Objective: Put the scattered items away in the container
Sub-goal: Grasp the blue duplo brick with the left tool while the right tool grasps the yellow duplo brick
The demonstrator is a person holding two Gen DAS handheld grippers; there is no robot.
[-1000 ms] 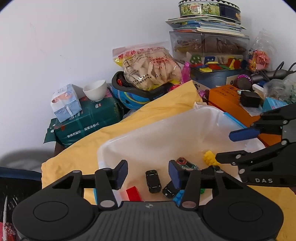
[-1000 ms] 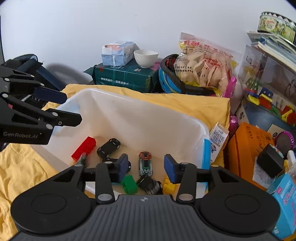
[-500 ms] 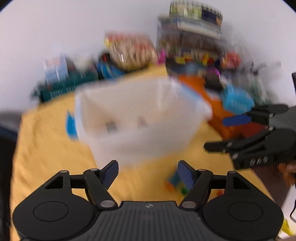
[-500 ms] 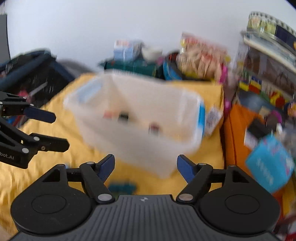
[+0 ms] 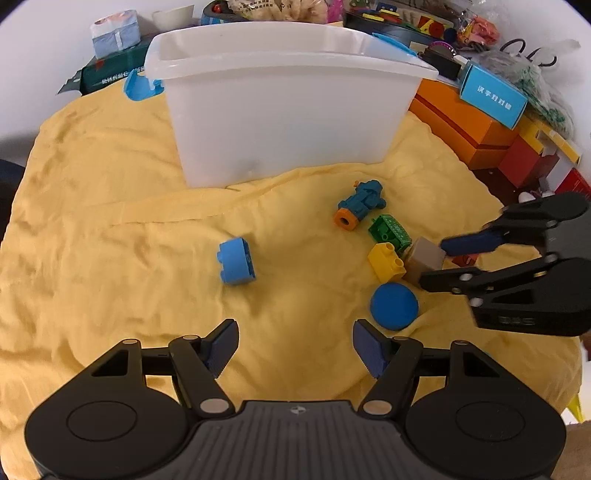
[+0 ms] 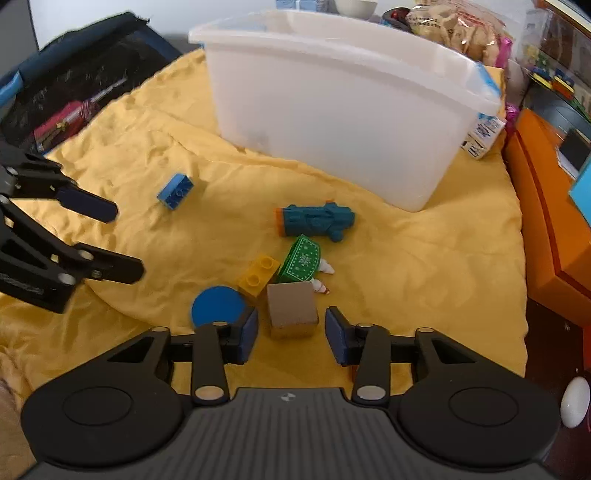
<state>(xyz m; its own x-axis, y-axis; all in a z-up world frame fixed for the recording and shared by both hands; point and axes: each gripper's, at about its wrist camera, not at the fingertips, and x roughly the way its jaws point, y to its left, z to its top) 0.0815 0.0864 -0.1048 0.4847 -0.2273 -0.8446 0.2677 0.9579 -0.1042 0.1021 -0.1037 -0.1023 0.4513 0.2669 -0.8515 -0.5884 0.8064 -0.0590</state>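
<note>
A white plastic bin (image 5: 288, 107) (image 6: 343, 110) stands on a yellow cloth (image 5: 110, 229). In front of it lie a light blue brick (image 5: 236, 260) (image 6: 175, 191), a teal toy (image 5: 362, 201) (image 6: 316, 220), a green piece (image 5: 389, 229) (image 6: 301, 260), a yellow brick (image 5: 386, 261) (image 6: 258, 275), a blue disc (image 5: 394, 305) (image 6: 218, 309) and a tan cube (image 5: 423, 258) (image 6: 291, 308). My right gripper (image 6: 291, 334) (image 5: 436, 262) is open, its jaws on either side of the tan cube. My left gripper (image 5: 295, 347) (image 6: 125, 242) is open and empty, above bare cloth.
Orange and red boxes (image 5: 476, 136) and a light blue carton (image 5: 493, 98) crowd the right side. A green pack (image 5: 107, 74) and a tissue pack (image 5: 116, 31) sit behind the bin. A dark bag (image 6: 74, 92) lies at the left.
Both grippers have pulled back from above the bin and come down low over the cloth in front of it. Their jaws have opened wider. The right gripper now straddles the tan cube.
</note>
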